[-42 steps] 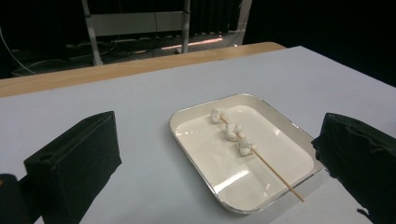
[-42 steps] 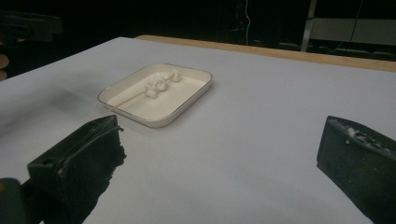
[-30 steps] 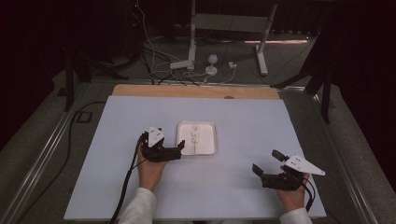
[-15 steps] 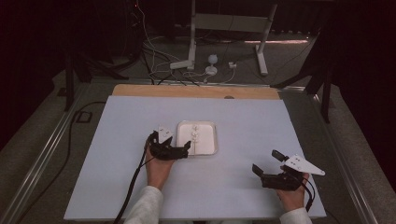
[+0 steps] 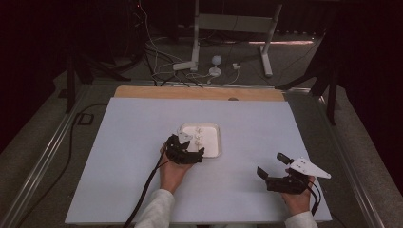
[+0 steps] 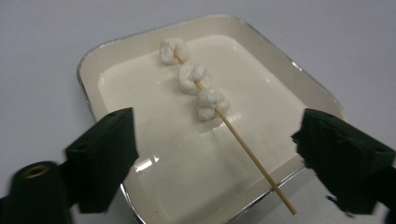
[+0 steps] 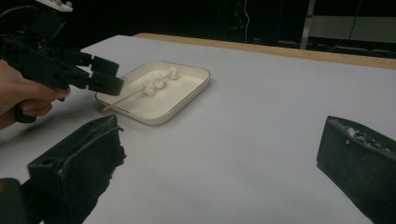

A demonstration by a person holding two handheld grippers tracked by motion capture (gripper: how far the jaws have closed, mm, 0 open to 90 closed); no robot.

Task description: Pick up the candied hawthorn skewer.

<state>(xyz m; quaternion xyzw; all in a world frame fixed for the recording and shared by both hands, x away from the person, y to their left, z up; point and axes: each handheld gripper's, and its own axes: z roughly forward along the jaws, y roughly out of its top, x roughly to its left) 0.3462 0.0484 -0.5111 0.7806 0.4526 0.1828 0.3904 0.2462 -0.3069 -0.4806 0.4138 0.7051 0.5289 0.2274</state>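
A shallow cream tray [image 5: 217, 142] sits mid-table and holds a wooden skewer [image 6: 243, 140] threaded with three white lumps [image 6: 192, 77]. My left gripper [image 5: 192, 153] hovers over the tray's near edge. In the left gripper view its jaws stand apart on either side of the skewer's bare stick, touching nothing, and they have just been closing a little. The left gripper [image 7: 100, 77] is above the stick's end [image 7: 126, 97] in the right gripper view. My right gripper [image 5: 272, 165] rests open near the front right, empty, its jaws pointing toward the tray [image 7: 154, 119].
The pale tabletop [image 5: 142, 123] ends at a wooden strip [image 5: 199, 92] along its far edge. Beyond it are cables and stand legs [image 5: 209, 66] on the floor. A metal rail [image 5: 43, 161] runs along the left side.
My left hand has moved right with its gripper, from beside the tray to over its near edge. The right hand has stayed put.
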